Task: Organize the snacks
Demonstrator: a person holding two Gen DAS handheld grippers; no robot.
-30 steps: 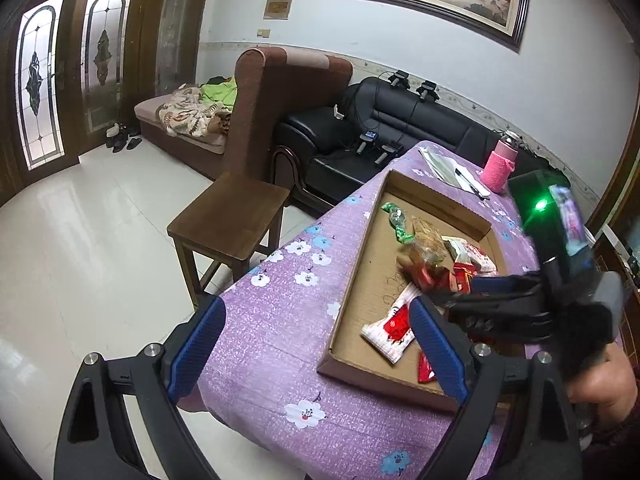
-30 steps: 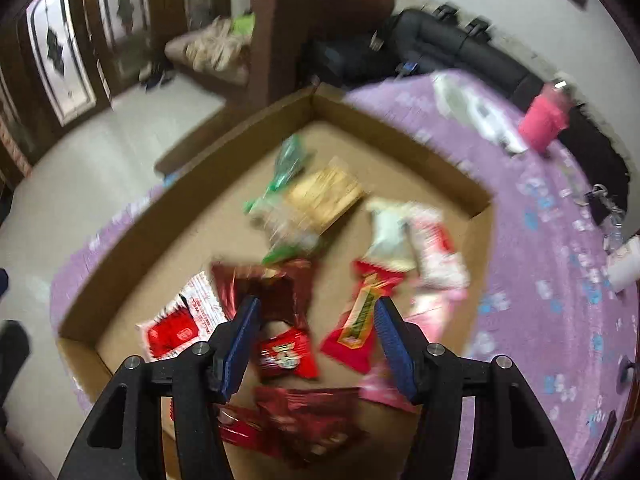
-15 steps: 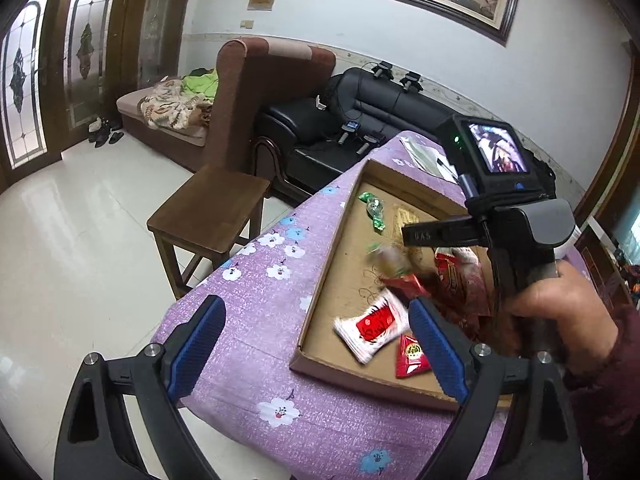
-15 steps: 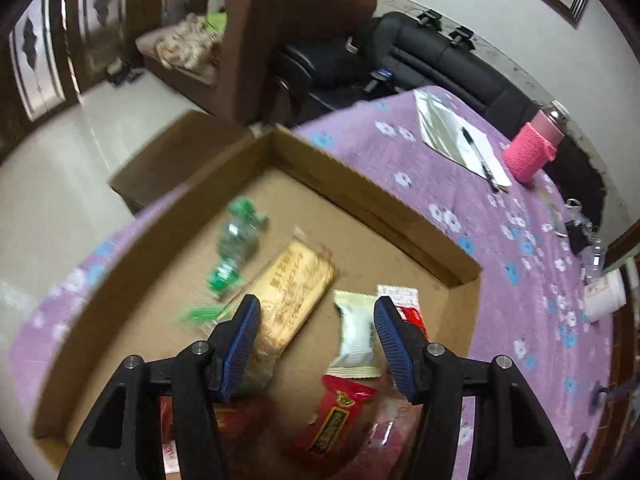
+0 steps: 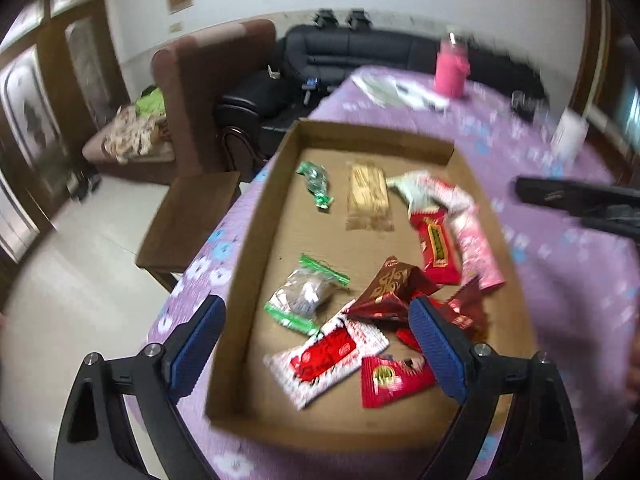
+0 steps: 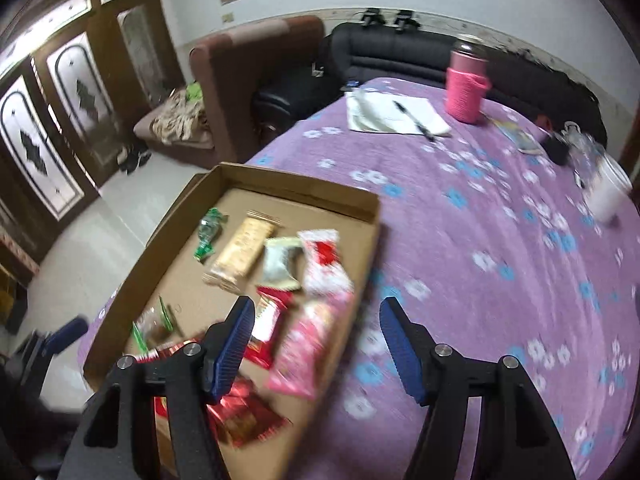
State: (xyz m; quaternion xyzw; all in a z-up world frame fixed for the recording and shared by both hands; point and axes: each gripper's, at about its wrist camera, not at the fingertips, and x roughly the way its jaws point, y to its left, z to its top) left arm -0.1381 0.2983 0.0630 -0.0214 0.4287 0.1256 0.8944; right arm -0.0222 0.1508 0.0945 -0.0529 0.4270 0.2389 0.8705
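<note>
A shallow cardboard tray (image 5: 256,236) (image 6: 304,192) on the purple flowered tablecloth holds several snack packets: a green candy (image 5: 316,182), a tan wafer bar (image 5: 368,200), red packets (image 5: 434,248), a pink packet (image 5: 478,250), a clear green-trimmed bag (image 5: 304,300) and a red-and-white packet (image 5: 326,358). My left gripper (image 5: 318,346) is open and empty above the tray's near end. My right gripper (image 6: 316,342) is open and empty over the tray's right wall, above the pink packet (image 6: 306,350).
A pink-sleeved bottle (image 6: 466,80), papers with a pen (image 6: 396,116) and a white cup (image 6: 608,190) stand further back on the table. A wooden chair (image 5: 188,220) stands at the table's left edge. Sofas line the far wall.
Both grippers have swung: the left one now looks down over the tray's near end, the right one has pulled back and to the right, off the tray's middle. Both stay open.
</note>
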